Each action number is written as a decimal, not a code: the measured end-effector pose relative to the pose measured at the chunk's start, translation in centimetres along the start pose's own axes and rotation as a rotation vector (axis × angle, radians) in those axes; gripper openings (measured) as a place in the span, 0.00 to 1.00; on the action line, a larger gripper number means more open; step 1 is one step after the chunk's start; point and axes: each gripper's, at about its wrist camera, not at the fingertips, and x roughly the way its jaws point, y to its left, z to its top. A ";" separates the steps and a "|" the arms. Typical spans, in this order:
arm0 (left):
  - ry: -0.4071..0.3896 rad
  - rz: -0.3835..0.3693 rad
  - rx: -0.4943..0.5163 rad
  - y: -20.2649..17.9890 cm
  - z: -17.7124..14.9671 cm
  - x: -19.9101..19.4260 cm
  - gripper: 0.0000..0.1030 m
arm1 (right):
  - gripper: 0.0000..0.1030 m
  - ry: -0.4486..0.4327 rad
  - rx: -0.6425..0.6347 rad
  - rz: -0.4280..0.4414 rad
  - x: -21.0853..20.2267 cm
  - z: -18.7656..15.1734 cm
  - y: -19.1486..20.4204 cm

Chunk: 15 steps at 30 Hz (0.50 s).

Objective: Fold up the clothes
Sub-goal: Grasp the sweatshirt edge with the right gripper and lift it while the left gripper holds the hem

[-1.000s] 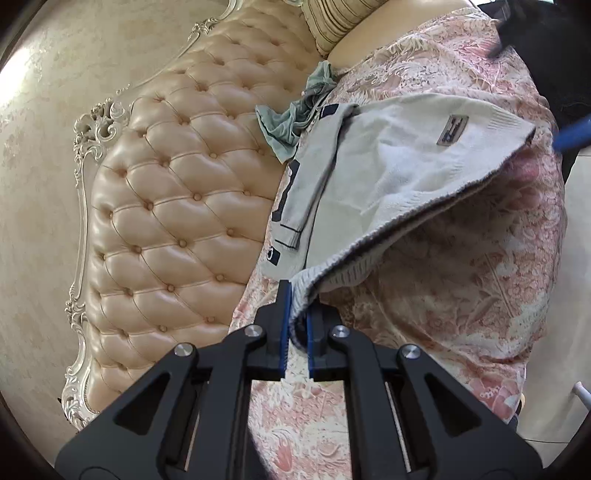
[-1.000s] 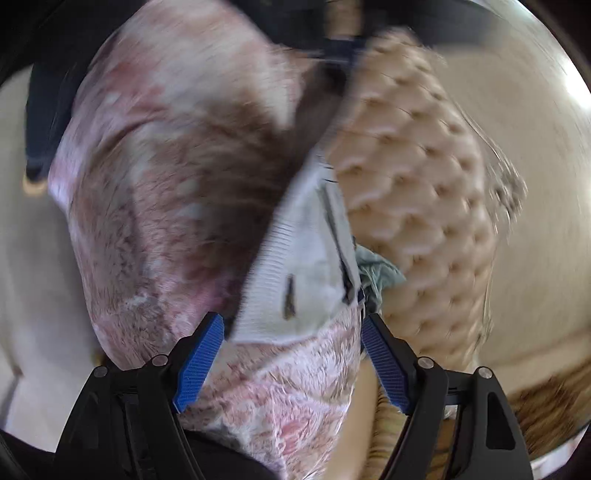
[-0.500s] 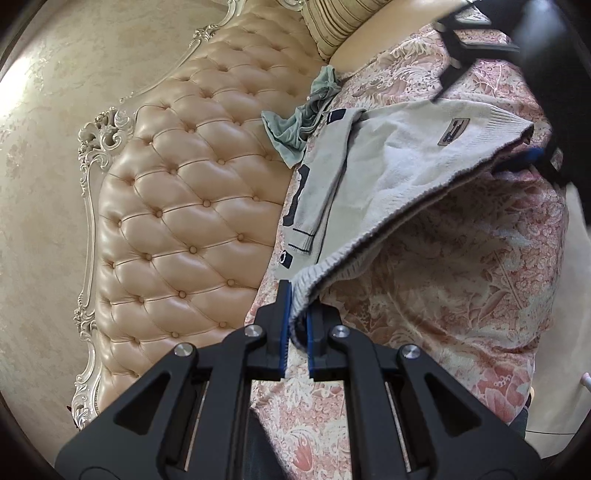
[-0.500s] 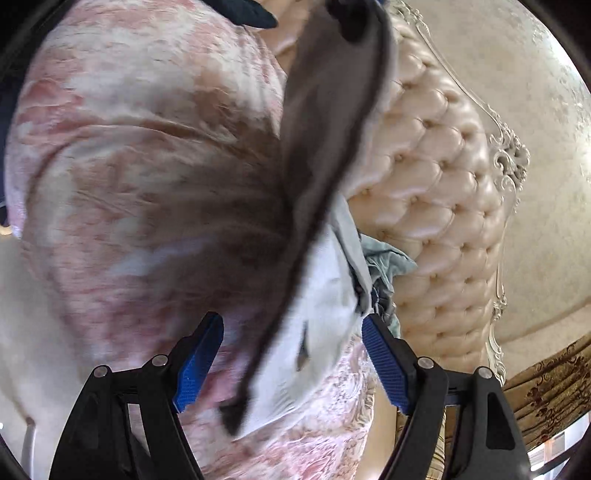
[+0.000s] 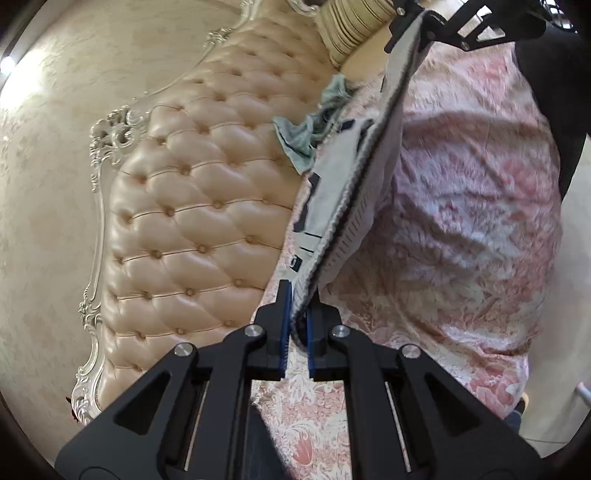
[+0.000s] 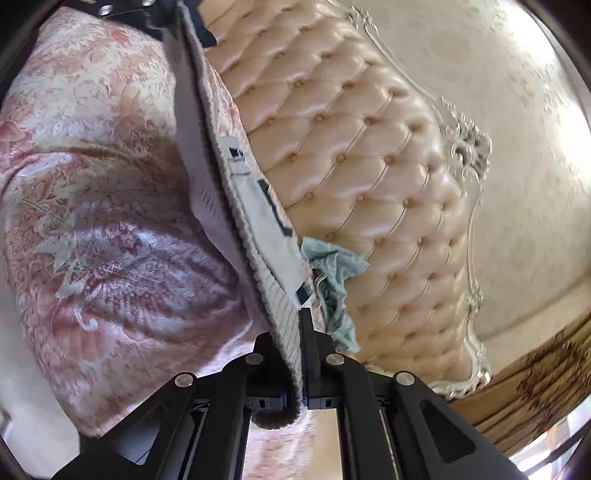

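Nearest the left wrist camera, the left gripper (image 5: 298, 325) is clenched on the ribbed hem of a pale grey knit sweater (image 5: 354, 184); in the right wrist view the right gripper (image 6: 299, 354) is likewise clamped on the hem at its other end. Between the two grips the hem runs taut, lifted above a bed dressed in a pink floral bedspread (image 5: 472, 229), while the lower part of the garment with dark navy markings drapes toward the headboard side of the bed. A small label (image 6: 236, 155) with a dark emblem shows on the sweater in the right wrist view; its writing is too small to read. Just beyond the sweater, a crumpled teal cloth (image 5: 306, 129) lies at the edge of the bed against a tufted beige leather headboard (image 5: 192, 221) with a carved white frame. The wide middle of the bedspread is bare. Farther off, a striped pillow (image 5: 354, 29) sits at the head of the bed, and cream patterned wallpaper (image 5: 55, 110) covers the wall behind.
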 end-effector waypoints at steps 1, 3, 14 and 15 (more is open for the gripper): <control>-0.003 -0.003 -0.004 0.0 0.1 -0.5 0.08 | 0.03 -0.007 -0.015 -0.001 -0.6 0.0 -0.3; -0.009 -0.008 -0.012 0.0 0.2 -1.4 0.08 | 0.03 -0.015 -0.054 0.010 -1.8 -0.4 -0.5; 0.125 -0.356 -0.016 -10.2 -2.4 0.0 0.08 | 0.04 0.137 -0.086 0.416 -3.8 -5.8 8.3; 0.137 -0.389 -0.040 -9.8 -2.4 0.8 0.08 | 0.04 0.160 -0.047 0.471 -3.0 -5.7 8.0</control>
